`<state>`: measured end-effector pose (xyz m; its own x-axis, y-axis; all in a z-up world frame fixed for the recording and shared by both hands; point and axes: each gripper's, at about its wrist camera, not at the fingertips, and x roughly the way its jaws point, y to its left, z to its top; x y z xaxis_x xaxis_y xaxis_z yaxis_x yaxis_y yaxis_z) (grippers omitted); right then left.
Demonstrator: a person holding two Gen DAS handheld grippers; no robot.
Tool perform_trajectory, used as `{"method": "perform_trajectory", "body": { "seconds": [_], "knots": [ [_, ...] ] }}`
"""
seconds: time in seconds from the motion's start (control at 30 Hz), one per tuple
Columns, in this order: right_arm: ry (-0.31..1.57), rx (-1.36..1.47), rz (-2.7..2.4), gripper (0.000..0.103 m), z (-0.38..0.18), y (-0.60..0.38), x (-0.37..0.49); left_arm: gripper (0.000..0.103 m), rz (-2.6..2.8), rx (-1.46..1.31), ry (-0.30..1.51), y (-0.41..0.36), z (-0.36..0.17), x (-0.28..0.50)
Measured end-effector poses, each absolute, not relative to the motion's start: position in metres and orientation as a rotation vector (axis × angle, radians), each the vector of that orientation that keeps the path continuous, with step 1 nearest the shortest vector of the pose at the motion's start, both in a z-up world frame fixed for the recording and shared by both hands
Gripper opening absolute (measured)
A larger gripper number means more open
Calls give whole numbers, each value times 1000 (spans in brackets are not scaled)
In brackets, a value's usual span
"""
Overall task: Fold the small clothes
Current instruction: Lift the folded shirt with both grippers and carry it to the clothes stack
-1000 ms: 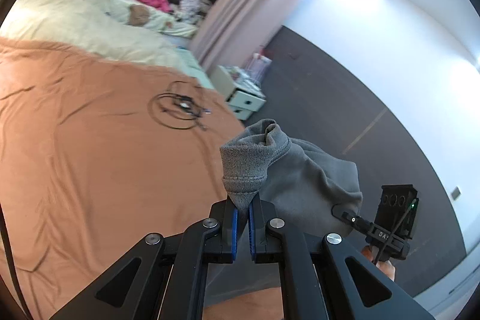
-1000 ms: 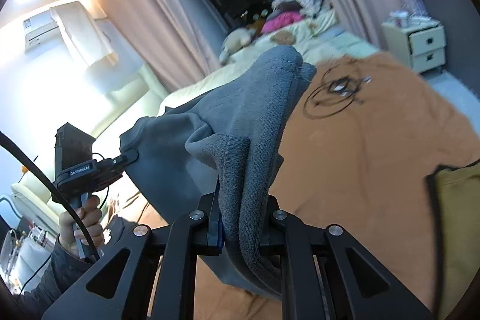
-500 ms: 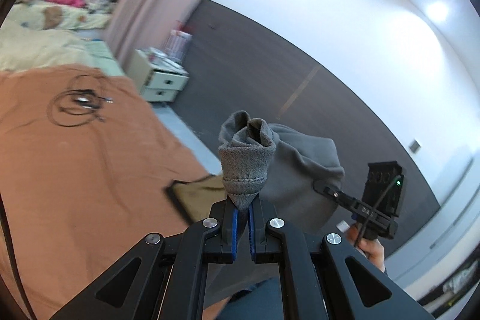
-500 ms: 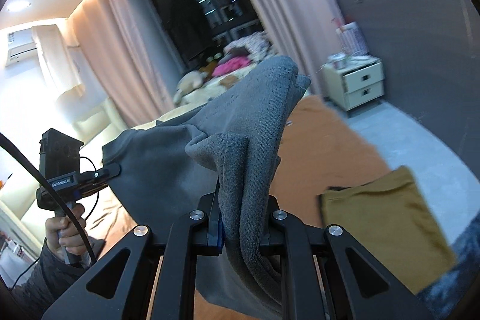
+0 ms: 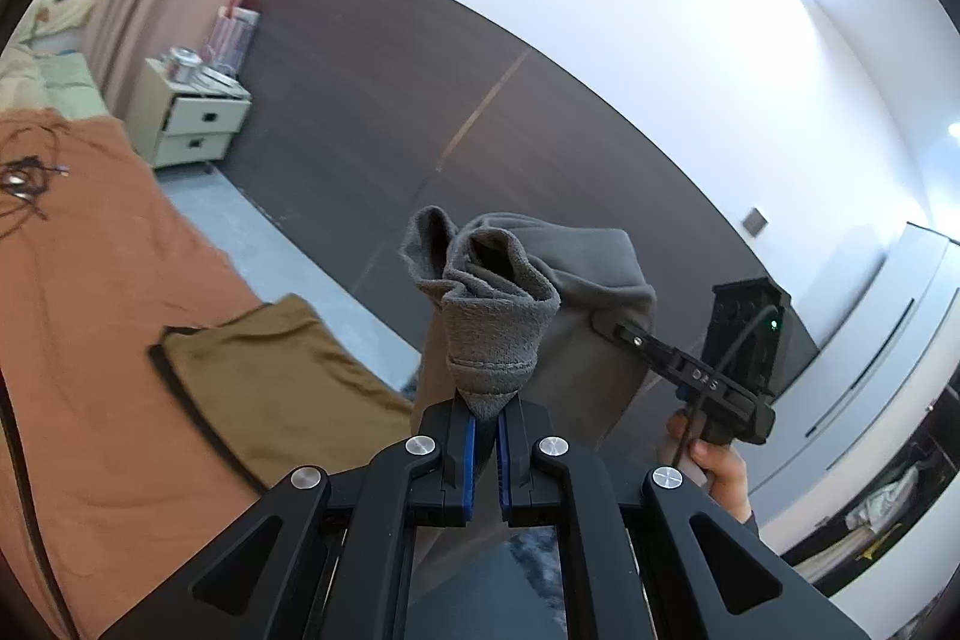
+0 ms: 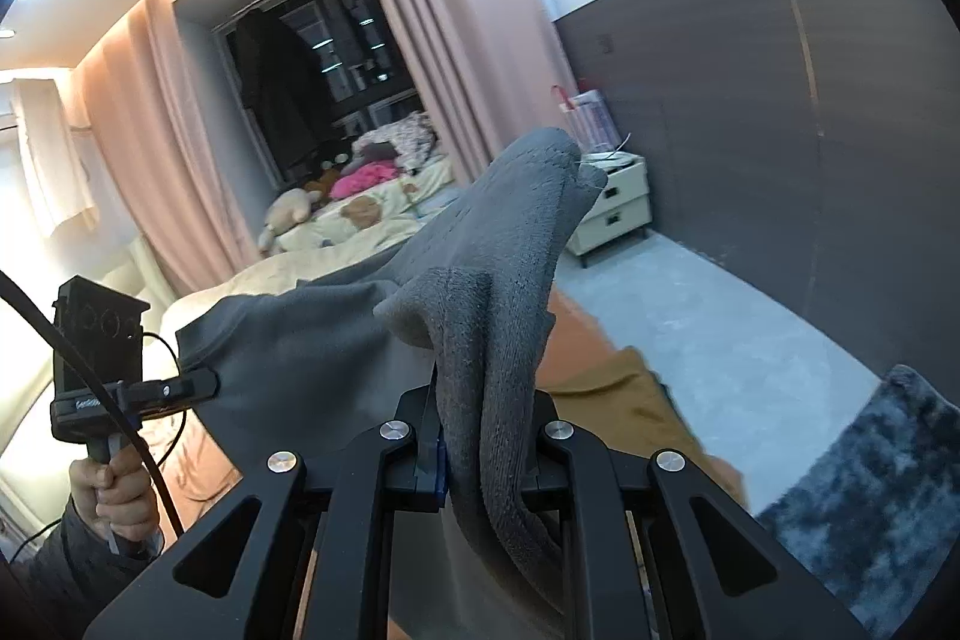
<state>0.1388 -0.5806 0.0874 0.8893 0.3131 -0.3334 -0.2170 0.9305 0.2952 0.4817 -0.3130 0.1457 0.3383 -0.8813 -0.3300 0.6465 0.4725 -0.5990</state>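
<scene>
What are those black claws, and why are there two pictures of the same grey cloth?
No robot here: a person holds a hand-held gripper in each hand, and each carries a wide-angle camera looking along its two fingers. One picture comes from the left gripper, the other from the right gripper. Each picture also shows the other tool gripped in the person's hand. Both grippers are shut on one grey garment, lifted in the air between them. Below is a bed with an orange cover; a folded mustard-brown garment lies on it. A bedside cabinet stands behind.
</scene>
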Motion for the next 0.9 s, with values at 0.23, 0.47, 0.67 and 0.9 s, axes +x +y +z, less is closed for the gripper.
{"method": "perform_trajectory", "body": {
  "seconds": [0.23,0.47,0.67,0.9],
  "knots": [
    [407,263,242,10,98,-555,167,5,-1050,-397,725,-339,127,501],
    [485,289,221,10,81,-547,211,5,-1004,-382,775,-354,97,550],
    [547,274,204,10,84,-542,246,5,-951,-372,824,-355,69,609],
    [629,257,183,10,87,-535,289,5,-905,-417,887,-348,17,666]
  ]
}}
